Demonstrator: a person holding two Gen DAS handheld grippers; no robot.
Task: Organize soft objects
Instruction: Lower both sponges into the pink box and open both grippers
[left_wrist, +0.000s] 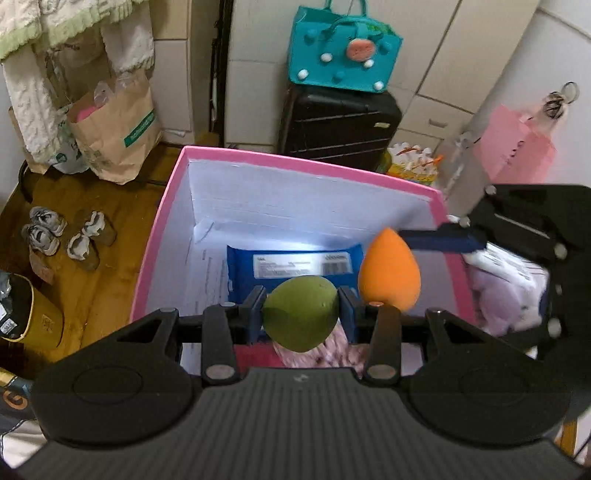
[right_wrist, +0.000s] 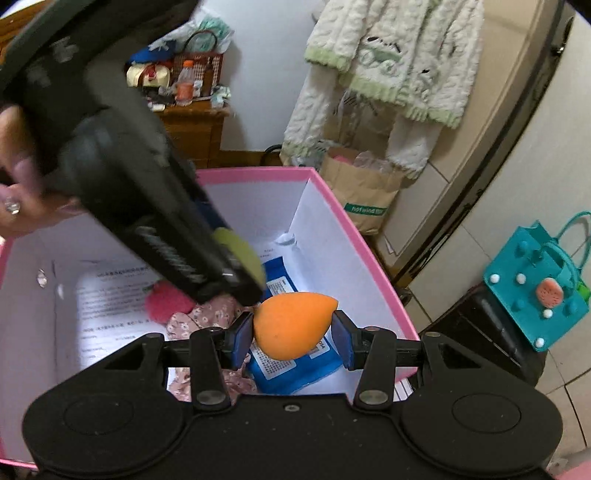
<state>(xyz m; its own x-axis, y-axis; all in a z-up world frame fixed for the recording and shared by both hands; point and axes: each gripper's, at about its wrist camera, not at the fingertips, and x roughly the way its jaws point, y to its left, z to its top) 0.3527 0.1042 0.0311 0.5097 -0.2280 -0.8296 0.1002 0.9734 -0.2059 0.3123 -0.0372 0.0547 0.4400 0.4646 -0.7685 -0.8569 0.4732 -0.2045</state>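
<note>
Only right view: hand (right_wrist: 14, 192) | left gripper (left_wrist: 301, 312) clamps green sponge (left_wrist: 299, 317) | right gripper (right_wrist: 293, 334) clamps orange sponge (right_wrist: 291, 328)

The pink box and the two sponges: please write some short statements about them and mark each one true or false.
1. The left gripper holds a green sponge. True.
2. The right gripper holds a blue sponge. False: its orange sponge is orange.
3. Both sponges hang above the open pink box. True.
4. The box is empty. False: a blue packet, printed paper and floral cloth lie inside.
</note>
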